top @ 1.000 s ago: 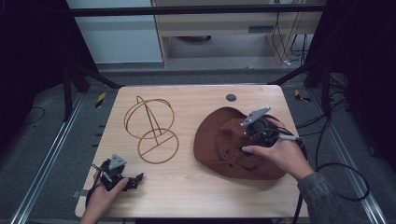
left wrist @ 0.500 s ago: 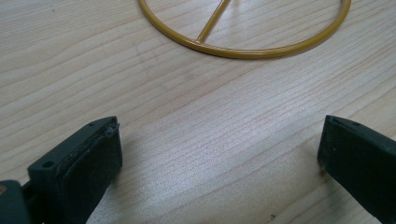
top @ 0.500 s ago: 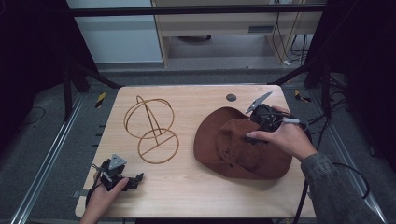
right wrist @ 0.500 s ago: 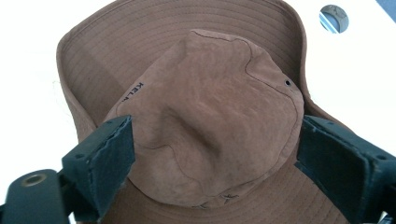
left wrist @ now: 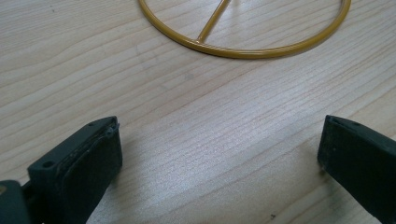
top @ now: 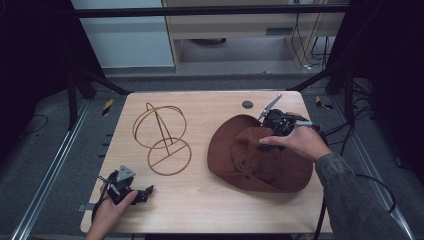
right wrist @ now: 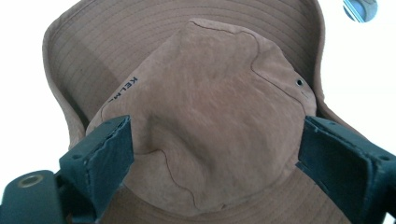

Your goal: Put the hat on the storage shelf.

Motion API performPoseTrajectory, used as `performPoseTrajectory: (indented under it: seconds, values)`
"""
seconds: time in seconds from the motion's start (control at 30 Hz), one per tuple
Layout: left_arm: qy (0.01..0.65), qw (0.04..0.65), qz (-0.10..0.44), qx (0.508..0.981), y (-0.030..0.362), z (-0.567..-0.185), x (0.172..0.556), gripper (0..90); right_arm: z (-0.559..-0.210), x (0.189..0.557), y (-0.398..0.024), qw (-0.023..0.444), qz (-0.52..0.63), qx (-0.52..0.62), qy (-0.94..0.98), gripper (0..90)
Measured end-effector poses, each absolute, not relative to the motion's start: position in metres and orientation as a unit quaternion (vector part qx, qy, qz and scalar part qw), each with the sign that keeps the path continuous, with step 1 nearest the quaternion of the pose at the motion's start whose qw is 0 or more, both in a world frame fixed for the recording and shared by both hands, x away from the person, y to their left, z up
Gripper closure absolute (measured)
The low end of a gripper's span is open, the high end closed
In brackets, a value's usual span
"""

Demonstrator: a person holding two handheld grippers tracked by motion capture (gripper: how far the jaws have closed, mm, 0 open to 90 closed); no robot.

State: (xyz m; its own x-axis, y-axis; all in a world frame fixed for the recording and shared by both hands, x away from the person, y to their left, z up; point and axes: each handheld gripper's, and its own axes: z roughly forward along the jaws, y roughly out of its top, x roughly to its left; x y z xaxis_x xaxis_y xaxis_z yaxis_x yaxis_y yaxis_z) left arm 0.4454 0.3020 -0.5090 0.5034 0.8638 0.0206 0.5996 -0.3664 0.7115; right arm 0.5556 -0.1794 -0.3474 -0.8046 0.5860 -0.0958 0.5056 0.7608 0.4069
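A brown brimmed hat (top: 250, 162) lies crown up on the right half of the wooden table (top: 210, 200). My right gripper (top: 268, 130) hovers over the hat's far side and looks down on its crown (right wrist: 210, 116). Its jaws stand wide apart and have just been closing a little. The crown lies below and between them, and the pads do not press on it. A golden wire hat stand (top: 162, 137) rises at centre left. My left gripper (top: 145, 192) rests open near the front left corner, with bare wood between its jaws (left wrist: 219, 140) and the stand's base ring (left wrist: 243, 46) ahead.
A small dark round disc (top: 247, 104) is set in the tabletop behind the hat. Black frame posts flank the table, and cables trail off its right side. Bare wood lies between stand and hat.
My right hand has moved from over the hat's crown toward its far right side. The left hand and gripper have stayed put.
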Motion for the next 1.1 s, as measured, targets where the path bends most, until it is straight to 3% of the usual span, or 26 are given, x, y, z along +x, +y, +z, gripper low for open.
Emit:
performPoseTrajectory:
  seconds: [0.77, 1.1]
  values:
    - [0.456, 0.329, 0.200, 0.802, 0.302, -0.509, 0.445, 0.0, -0.376, 0.571, -0.156, 0.080, 0.147, 0.279, 0.946, 15.4]
    - [0.456, 0.328, 0.199, 0.803, 0.302, -0.509, 0.445, 0.0, -0.385, 0.577, -0.154, 0.076, 0.130, 0.283, 0.947, 24.0]
